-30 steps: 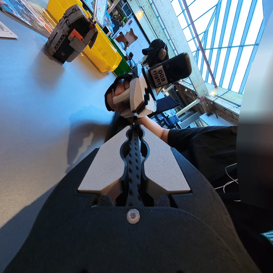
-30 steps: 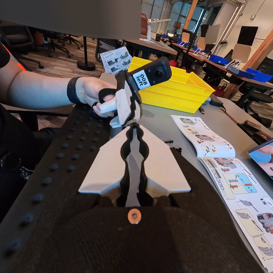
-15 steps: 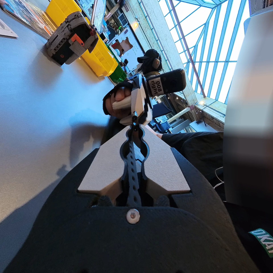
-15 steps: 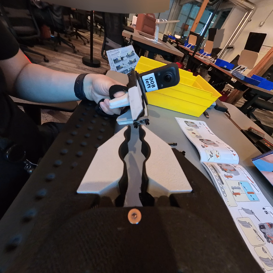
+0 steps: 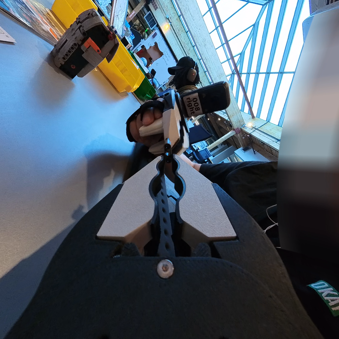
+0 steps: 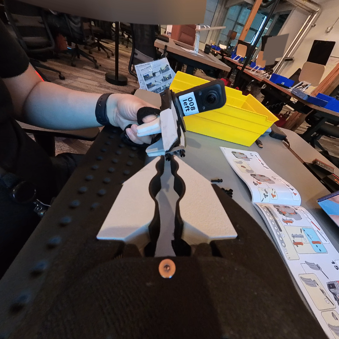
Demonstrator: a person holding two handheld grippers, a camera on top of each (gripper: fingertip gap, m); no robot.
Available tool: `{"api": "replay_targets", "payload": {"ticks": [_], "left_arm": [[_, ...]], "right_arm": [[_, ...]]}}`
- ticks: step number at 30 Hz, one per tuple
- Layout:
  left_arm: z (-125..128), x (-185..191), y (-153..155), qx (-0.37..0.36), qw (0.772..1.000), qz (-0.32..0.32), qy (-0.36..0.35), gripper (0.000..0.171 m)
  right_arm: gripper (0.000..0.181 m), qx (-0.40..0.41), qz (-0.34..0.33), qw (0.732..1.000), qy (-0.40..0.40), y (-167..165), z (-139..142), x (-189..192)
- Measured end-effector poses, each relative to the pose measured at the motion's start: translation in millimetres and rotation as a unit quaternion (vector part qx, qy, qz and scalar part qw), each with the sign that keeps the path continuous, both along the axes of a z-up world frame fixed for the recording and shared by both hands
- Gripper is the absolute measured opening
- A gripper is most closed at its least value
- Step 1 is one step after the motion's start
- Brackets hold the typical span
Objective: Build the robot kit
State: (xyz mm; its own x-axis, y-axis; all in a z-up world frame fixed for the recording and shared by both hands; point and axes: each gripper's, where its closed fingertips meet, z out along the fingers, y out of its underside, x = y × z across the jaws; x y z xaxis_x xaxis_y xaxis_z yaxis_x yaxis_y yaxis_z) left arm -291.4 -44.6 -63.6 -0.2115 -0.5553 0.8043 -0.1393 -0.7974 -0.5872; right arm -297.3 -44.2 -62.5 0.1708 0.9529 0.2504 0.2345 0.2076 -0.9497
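Left gripper (image 5: 167, 160) is clenched at its tips on a short grey beam (image 6: 175, 151) with black pins sticking out of it, held up off the grey table (image 6: 201, 161). Right gripper (image 6: 167, 160) faces it tip to tip, its jaws a narrow slit apart, with a black pin (image 6: 167, 157) right at the tips and touching the beam (I cannot tell whether the fingers pinch that pin or only meet it). Loose black pins (image 6: 216, 180) lie just beside the right gripper on the table, near an open instruction booklet (image 6: 266, 187). Behind the left gripper sits a yellow bin (image 6: 229, 124). Well apart, a partly built grey and black model (image 5: 84, 44) stands by the bins.
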Motion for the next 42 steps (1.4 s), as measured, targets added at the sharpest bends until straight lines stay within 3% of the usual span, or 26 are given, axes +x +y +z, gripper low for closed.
{"api": "replay_targets", "payload": {"ticks": [5,16,29,32,42], "left_arm": [[-0.2,0.2,-1.3,0.003,1.0,-0.003,0.001,0.004],[-1.9,1.7,-4.7,0.008,1.0,-0.011,0.007,0.004],[-2.1,3.2,-10.0,0.01,1.0,-0.028,0.007,0.004],[0.2,1.8,-0.8,-0.005,1.0,-0.006,-0.003,0.014],[2.6,0.4,0.9,0.0,1.0,0.002,-0.011,0.01]], "right_arm": [[0.002,0.009,-0.032,0.998,0.046,10.9,18.0,11.6],[0.01,0.013,-0.027,0.999,0.015,9.1,6.5,4.2],[0.003,-0.004,-0.013,1.0,0.008,4.5,4.9,4.1],[0.003,-0.001,-0.012,1.0,0.007,3.9,5.1,4.0],[0.003,0.003,-0.007,1.0,-0.006,2.0,0.3,0.6]]}}
